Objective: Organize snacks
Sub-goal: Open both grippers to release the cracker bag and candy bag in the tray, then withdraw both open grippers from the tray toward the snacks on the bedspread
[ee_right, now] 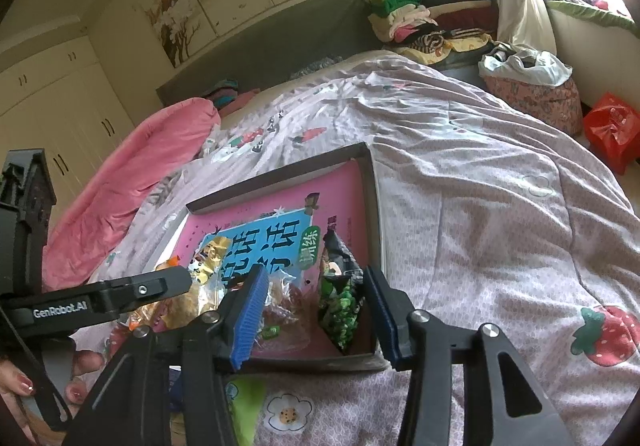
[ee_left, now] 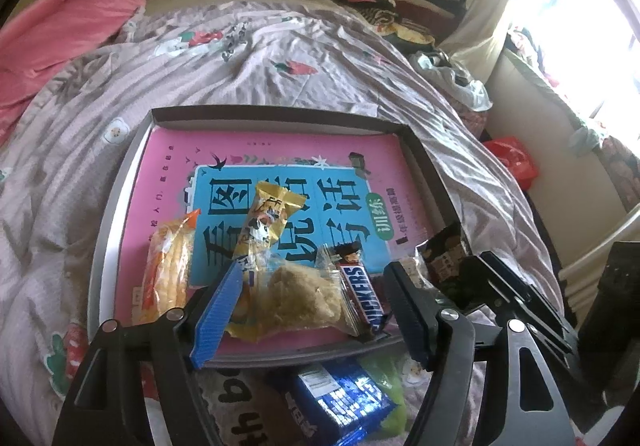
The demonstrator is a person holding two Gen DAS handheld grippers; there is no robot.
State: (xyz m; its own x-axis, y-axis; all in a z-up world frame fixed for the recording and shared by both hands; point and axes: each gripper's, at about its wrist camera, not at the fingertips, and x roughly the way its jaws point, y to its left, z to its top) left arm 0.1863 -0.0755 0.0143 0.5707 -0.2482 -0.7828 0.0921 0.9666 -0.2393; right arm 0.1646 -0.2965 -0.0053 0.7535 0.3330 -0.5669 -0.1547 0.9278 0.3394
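- Snacks lie bunched along the near edge of the shallow tray [ee_left: 430, 170], which sits on the quilted bed [ee_left: 248, 58] with a pink book [ee_left: 280, 150] as its floor.
- From the near-left corner rightwards: orange wafer pack [ee_left: 166, 266], yellow wrapper [ee_left: 266, 222], clear bag of pale biscuit [ee_left: 304, 296], Snickers bar [ee_left: 362, 292], then a dark packet [ee_left: 444, 254] toward the near-right corner.
- Left gripper [ee_left: 310, 310]: fingers apart, straddling the clear bag and the Snickers bar, clamped on nothing.
- Right gripper [ee_right: 316, 314]: fingers apart either side of the green-and-black packet [ee_right: 340, 286] near the tray's near-right corner; nothing pinched that I can see.
- Risk: packs overlap, so closing the left fingers might catch two wrappers together, or crush the biscuit.
- Risk: the tray rests on soft bedding; a push on its near edge could tip it and slide everything.
- Risk: the two grippers are working close together, so they may knock.
- Risk: slick foil may slip from a shallow pinch.
- Hidden: a blue pack [ee_left: 336, 402] and something lime green [ee_left: 390, 390] lie off the tray beyond its near edge, half covered by the left gripper's frame.
- Hard to tell: whether the dark packet in the left view and the green-and-black one are the same item.
- Window glare washes out the right side.
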